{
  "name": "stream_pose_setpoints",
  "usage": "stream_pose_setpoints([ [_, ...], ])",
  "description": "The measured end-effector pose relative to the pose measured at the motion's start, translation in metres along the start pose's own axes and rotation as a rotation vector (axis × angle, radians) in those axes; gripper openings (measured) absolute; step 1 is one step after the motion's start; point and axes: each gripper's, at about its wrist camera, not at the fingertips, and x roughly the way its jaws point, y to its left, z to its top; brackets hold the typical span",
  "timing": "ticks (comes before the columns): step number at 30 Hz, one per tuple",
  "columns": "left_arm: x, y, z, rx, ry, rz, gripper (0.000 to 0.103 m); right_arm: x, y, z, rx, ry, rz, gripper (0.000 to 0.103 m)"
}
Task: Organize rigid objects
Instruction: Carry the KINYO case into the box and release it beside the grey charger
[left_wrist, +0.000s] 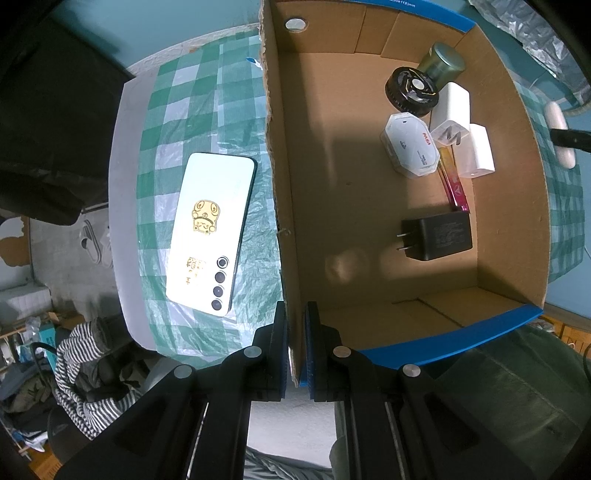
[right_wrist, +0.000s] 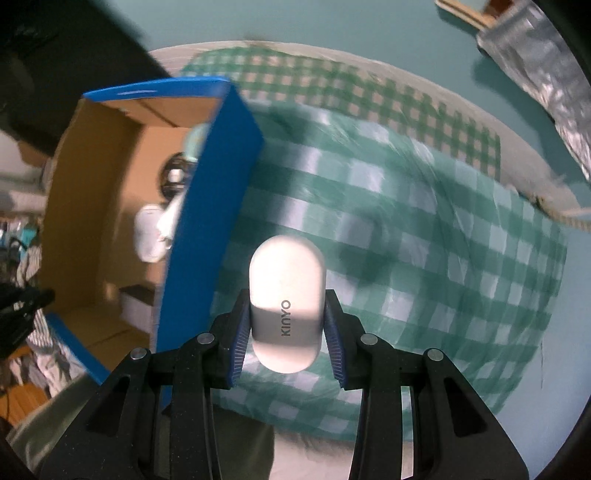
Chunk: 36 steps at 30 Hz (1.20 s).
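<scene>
Left wrist view: left gripper (left_wrist: 295, 345) is clamped on the near wall of the cardboard box (left_wrist: 275, 147), one of its fingers (left_wrist: 277, 332) outside the wall and the other inside, steadying the box on the table (left_wrist: 122, 155) with its green checked cloth (left_wrist: 207, 122). Already inside the box, grouped toward the far right corner, are a black plug adapter (left_wrist: 437, 236), a white octagonal case (left_wrist: 410, 144), two white charger blocks (left_wrist: 452, 112) and (left_wrist: 476, 151), a black round fan-like disc (left_wrist: 412, 92), a green-gold tin (left_wrist: 445, 62) and a pink-and-yellow stick (left_wrist: 452, 181). A white smartphone (left_wrist: 210, 232) lies face down on the cloth just beside the box, outside it; judged as not yet stowed. Right wrist view: right gripper (right_wrist: 286, 332) grips a white pill-shaped KINYO device (right_wrist: 286, 306) between its blue-padded fingers (right_wrist: 240, 332), held above the cloth just beside the blue outer wall of the box, not yet over the opening. Assessment: most items are stowed; two appear outstanding, the KINYO device in hand and the smartphone on the table. The view is motion-blurred, so contents seen from this side cannot be identified.
</scene>
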Motion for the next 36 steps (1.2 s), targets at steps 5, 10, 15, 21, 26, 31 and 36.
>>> stream_pose_setpoints([
  [5, 0.000, 0.000, 0.000, 0.001, -0.001, 0.000, 0.008, -0.012, 0.029, 0.005, -0.081, -0.019, 0.024, 0.037],
  [10, 0.000, 0.001, 0.000, 0.000, -0.001, 0.000, 0.008, -0.013, 0.057, 0.010, -0.171, -0.020, 0.030, 0.037],
  [15, 0.000, 0.001, 0.000, 0.001, -0.001, 0.000, 0.008, -0.013, 0.081, 0.013, -0.245, -0.017, 0.034, 0.037],
  [21, 0.000, 0.001, 0.000, 0.001, -0.001, 0.000, 0.008, -0.003, 0.107, 0.015, -0.342, -0.016, 0.044, 0.037],
  [26, 0.000, 0.001, 0.000, 0.001, -0.001, 0.000, 0.008, 0.016, 0.124, 0.013, -0.413, 0.021, 0.041, 0.037],
  [31, 0.000, 0.001, 0.000, 0.002, -0.001, 0.000, 0.008, 0.034, 0.134, 0.010, -0.468, 0.058, 0.032, 0.037],
  [36, 0.000, 0.001, 0.000, 0.001, -0.002, -0.001, 0.008, 0.050, 0.137, 0.007, -0.499, 0.089, 0.006, 0.037],
])
